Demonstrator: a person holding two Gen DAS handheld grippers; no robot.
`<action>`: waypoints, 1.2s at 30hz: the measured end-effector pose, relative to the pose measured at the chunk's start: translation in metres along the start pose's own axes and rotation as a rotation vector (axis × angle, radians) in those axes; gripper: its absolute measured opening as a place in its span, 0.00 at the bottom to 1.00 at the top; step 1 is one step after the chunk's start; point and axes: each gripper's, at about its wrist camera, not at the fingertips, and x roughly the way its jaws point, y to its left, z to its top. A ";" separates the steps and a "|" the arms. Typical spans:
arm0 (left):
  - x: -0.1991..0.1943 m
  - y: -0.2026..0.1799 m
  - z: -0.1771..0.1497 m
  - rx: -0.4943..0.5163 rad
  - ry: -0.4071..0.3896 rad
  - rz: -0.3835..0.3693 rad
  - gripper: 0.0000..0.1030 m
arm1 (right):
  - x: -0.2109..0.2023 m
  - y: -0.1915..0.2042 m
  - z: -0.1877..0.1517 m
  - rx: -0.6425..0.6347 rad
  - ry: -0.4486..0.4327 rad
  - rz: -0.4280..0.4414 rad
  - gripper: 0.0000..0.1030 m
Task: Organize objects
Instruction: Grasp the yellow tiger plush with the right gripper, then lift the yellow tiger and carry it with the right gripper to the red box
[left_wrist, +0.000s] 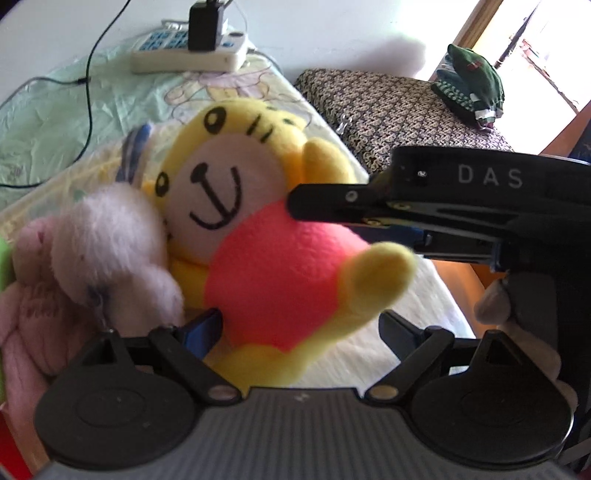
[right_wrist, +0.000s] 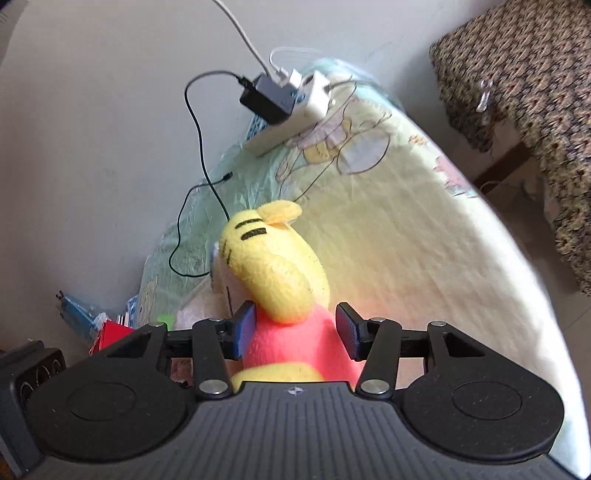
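A yellow plush tiger (left_wrist: 273, 266) in a red shirt fills the middle of the left wrist view, face toward the camera. My right gripper (left_wrist: 325, 221) reaches in from the right and is shut on its red body. My left gripper (left_wrist: 300, 328) is open, and the toy's lower body sits between its wide-spread fingers. In the right wrist view the plush tiger (right_wrist: 280, 266) shows from the side, its red body pressed between the pads of my right gripper (right_wrist: 297, 328). A pale pink and white plush rabbit (left_wrist: 107, 240) leans against the tiger's left side.
A bed sheet (right_wrist: 406, 229) with cartoon prints lies below. At its far end by the wall sit a white power strip (left_wrist: 188, 55) with a black charger and a black cable (left_wrist: 88, 92). To the right is a dark patterned cover (left_wrist: 399, 110) with green clothes (left_wrist: 472, 85). A red box (right_wrist: 110, 332) lies at lower left.
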 end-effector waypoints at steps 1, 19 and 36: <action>0.003 0.002 0.001 -0.001 0.000 0.005 0.88 | 0.005 -0.001 0.001 0.002 0.009 0.006 0.51; 0.011 -0.015 -0.001 0.068 0.021 -0.005 0.88 | -0.012 -0.009 -0.011 0.088 0.042 0.095 0.33; -0.010 -0.074 -0.066 0.269 0.091 -0.109 0.86 | -0.090 -0.022 -0.080 0.192 -0.034 -0.017 0.33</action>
